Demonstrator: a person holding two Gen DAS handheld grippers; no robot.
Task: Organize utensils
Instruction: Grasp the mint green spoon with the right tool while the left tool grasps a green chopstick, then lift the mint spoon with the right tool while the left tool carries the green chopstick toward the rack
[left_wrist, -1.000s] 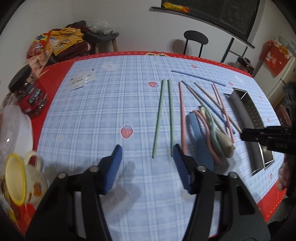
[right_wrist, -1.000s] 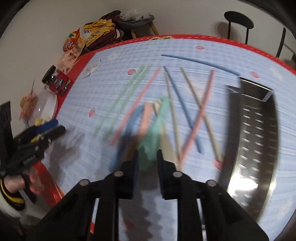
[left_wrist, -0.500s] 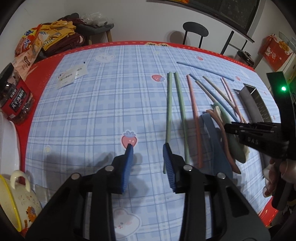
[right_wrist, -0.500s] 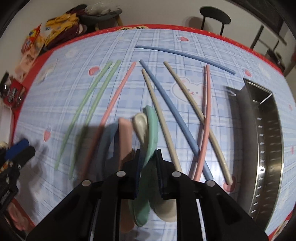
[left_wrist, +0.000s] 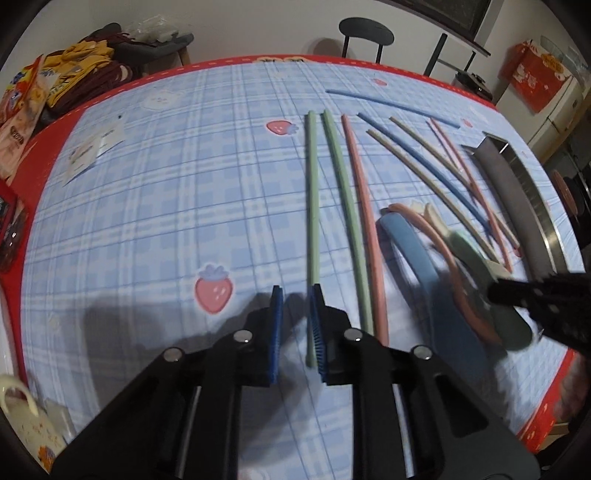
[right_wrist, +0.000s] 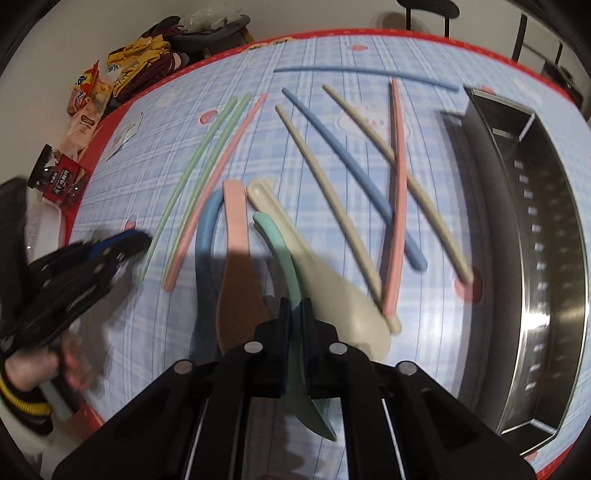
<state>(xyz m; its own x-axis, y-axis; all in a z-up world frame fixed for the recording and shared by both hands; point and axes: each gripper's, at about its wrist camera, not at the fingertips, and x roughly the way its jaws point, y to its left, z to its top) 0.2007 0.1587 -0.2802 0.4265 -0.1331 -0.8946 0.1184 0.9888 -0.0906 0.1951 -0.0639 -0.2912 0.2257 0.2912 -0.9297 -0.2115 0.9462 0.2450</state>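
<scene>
Across the blue checked tablecloth (left_wrist: 155, 206) we see chopsticks and spoons spread beside a steel utensil tray (right_wrist: 546, 258). Our right gripper (right_wrist: 294, 314) is clamped on the green spoon (right_wrist: 284, 258), among the other spoons. Our left gripper (left_wrist: 295, 299) has its fingers narrowly apart around the near end of a green chopstick (left_wrist: 312, 206)

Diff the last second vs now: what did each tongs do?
Left tongs narrowed from wide open and moved in over the leftmost green chopstick, not yet clamped. Right tongs closed in on the green spoon and now grip it. Other chopsticks, spoons and the metal tray stayed put.
</scene>
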